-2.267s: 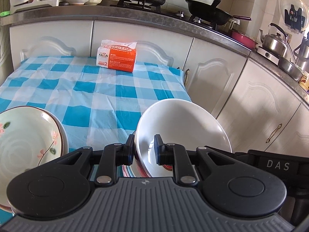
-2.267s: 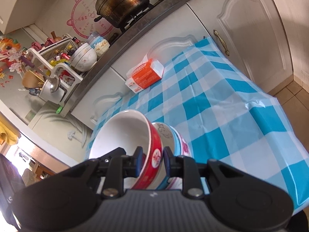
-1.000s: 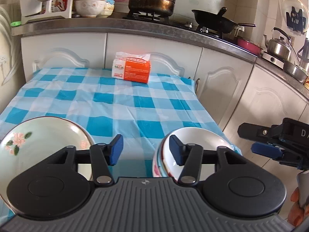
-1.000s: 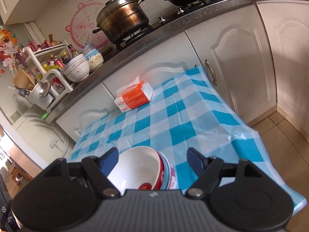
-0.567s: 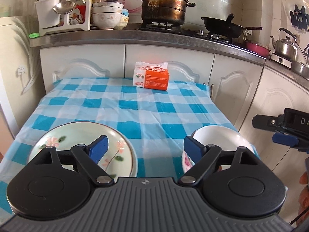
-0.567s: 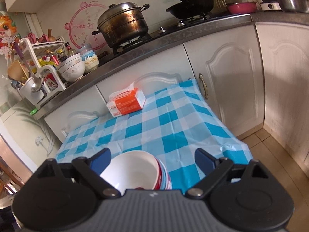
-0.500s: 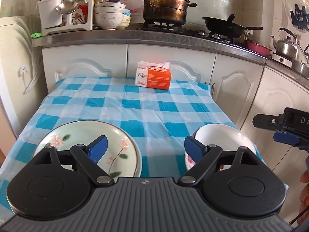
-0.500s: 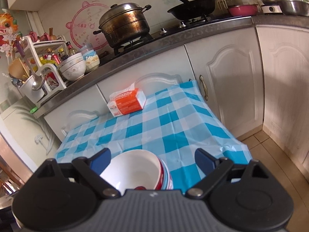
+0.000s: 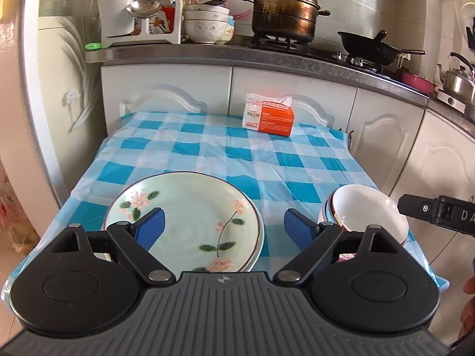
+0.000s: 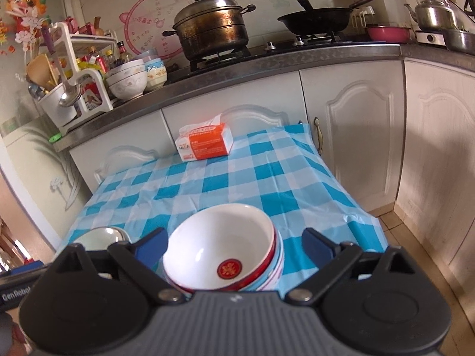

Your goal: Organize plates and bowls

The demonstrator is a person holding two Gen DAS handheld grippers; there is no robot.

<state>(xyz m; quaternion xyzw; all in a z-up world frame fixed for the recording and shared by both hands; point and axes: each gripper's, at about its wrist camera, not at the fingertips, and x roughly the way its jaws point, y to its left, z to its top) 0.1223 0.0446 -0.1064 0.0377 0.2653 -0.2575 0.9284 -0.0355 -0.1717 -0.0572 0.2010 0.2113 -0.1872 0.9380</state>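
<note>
- A blue-and-white checked tablecloth (image 9: 207, 154) covers the table.
- An orange-and-white tissue pack (image 9: 268, 118) lies at its far edge, against the white cabinets (image 9: 297, 89).
- On the counter (image 10: 297, 59): a lidded steamer pot (image 9: 285, 12), a black wok (image 9: 368, 47), a kettle (image 10: 430, 9), a utensil rack (image 9: 136, 14) with a ladle (image 10: 69, 93).

White cabinets (image 9: 294, 95) under a grey countertop (image 9: 237, 55), cream tiled wall (image 9: 356, 6), tan floor tiles (image 10: 400, 228), daylight.

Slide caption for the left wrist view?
Open left gripper above floral plate; stacked bowls to its right on checked cloth.
</note>
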